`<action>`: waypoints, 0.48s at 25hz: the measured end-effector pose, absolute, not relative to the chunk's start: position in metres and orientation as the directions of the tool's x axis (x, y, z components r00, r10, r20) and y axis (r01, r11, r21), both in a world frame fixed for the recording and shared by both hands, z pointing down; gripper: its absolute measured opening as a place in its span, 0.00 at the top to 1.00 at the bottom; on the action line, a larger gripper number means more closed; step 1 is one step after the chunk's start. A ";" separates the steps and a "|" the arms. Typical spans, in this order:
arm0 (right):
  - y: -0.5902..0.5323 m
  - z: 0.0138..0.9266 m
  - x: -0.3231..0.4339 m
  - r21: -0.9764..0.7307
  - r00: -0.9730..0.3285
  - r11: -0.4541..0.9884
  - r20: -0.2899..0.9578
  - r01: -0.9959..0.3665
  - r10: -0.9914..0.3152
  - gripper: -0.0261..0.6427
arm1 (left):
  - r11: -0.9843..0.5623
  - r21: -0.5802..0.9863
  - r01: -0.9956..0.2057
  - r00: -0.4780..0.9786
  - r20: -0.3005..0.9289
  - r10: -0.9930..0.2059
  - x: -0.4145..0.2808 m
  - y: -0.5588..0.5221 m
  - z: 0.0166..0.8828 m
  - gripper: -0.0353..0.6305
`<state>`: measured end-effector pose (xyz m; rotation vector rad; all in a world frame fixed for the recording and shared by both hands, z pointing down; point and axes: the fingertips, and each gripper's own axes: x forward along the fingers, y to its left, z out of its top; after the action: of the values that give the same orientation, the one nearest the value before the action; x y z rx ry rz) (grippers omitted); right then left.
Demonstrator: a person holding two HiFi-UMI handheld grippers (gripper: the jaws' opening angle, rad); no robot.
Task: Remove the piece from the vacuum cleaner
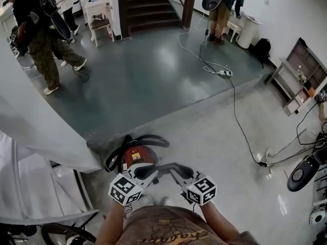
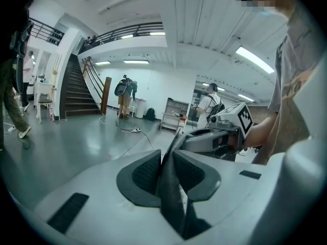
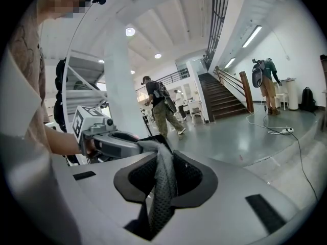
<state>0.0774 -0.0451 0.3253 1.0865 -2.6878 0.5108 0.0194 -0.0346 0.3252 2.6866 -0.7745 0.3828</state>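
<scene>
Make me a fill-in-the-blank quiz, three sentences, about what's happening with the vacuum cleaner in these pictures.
The vacuum cleaner on the floor is ____ in colour.
The left hand-held gripper and the right hand-held gripper are each ____ on the dark piece.
The hose looping round the vacuum cleaner is ____.
Missing words: red; shut; black.
</scene>
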 end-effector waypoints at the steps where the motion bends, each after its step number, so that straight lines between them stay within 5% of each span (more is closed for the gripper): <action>1: -0.045 0.325 0.077 -0.241 -0.711 0.671 0.307 -0.701 -0.632 0.87 | -0.802 0.226 -0.553 0.816 0.340 -0.467 0.019 -0.035 0.326 0.84; 12: -0.046 0.323 0.076 -0.236 -0.709 0.671 0.311 -0.703 -0.633 0.87 | -0.784 0.245 -0.570 0.810 0.329 -0.486 0.017 -0.035 0.323 0.84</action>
<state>0.0756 -0.0458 0.3231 1.0857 -2.6821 0.5056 0.0172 -0.0347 0.3228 2.6621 -0.8020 0.3545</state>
